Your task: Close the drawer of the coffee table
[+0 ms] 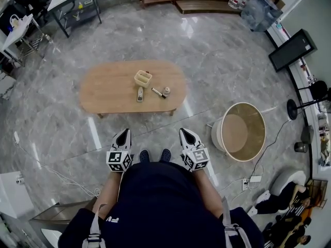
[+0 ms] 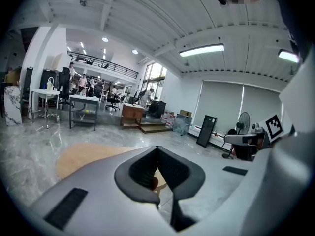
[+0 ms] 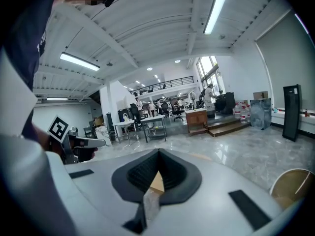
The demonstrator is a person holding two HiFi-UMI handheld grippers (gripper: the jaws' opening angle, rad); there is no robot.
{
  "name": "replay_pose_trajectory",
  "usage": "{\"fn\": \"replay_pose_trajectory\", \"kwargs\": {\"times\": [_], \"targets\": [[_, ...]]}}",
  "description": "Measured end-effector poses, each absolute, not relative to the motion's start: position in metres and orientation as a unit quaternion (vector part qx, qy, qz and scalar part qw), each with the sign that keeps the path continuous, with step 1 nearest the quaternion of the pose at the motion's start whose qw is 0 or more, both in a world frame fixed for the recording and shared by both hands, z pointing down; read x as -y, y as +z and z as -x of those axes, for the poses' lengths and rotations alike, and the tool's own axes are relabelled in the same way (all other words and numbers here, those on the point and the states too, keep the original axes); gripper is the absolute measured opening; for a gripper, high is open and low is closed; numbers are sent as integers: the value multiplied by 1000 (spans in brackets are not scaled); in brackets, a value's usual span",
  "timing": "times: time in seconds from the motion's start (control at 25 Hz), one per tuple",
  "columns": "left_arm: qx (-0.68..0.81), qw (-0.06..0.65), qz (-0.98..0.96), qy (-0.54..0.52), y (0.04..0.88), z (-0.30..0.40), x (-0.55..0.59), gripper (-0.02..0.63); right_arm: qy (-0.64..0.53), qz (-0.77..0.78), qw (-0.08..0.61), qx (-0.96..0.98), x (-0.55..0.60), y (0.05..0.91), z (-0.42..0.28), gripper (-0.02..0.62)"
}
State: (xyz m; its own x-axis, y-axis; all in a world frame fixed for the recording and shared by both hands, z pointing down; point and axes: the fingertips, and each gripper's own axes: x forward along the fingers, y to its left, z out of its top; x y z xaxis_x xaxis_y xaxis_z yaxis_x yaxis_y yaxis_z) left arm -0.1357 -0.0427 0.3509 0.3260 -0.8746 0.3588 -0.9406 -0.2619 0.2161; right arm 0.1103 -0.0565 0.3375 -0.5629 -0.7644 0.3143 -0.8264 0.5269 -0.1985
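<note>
My bench [image 1: 114, 89] is light brown wood, the floor [image 1: 222, 61] is grey with swirls, my left hand-held gripper [image 1: 123, 132] and right hand-held gripper [image 1: 184, 132] wear black-and-white squares

Bare floor [image 1: 151, 129] fronts the coffee table [image 1: 108, 93]; round tub [image 1: 235, 133] stands right.

Floor [image 1: 232, 50] — grey polished marble. Wooden steps [image 1: 207, 4] at far wall. Metal trolley [image 1: 77, 6] left of steps. Black screen [image 1: 292, 49] right of steps. Round tub [image 1: 240, 130] nearer than steps. Ceiling [image 2: 147, 14] white — strip lights [image 2: 202, 49].
</note>
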Motion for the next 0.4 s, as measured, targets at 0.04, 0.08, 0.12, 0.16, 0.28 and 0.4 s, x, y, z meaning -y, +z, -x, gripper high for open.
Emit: {"fn": "replay_pose_trajectory", "kwargs": {"times": [0.04, 0.08, 0.12, 0.16, 0.28, 0.4], "targets": [[573, 195, -792, 83, 350, 134, 43, 25, 162, -458, 94, 869, 57, 336, -111, 26], [571, 194, -794, 84, 350, 132, 43, 25, 161, -459, 94, 869, 57, 336, -112, 26], [569, 193, -795, 85, 351, 131, 42, 25, 160, -459, 94, 869, 57, 336, -113, 26], [568, 194, -796, 85, 351, 130, 42, 25, 161, -459, 94, 869, 56, 337, -114, 26], [566, 195, -796, 85, 353, 128, 41, 25, 162, -457, 93, 870, 55, 337, -115, 26], [565, 194, -797, 87, 352, 128, 42, 25, 161, -455, 91, 871, 57, 336, -112, 26]]}}
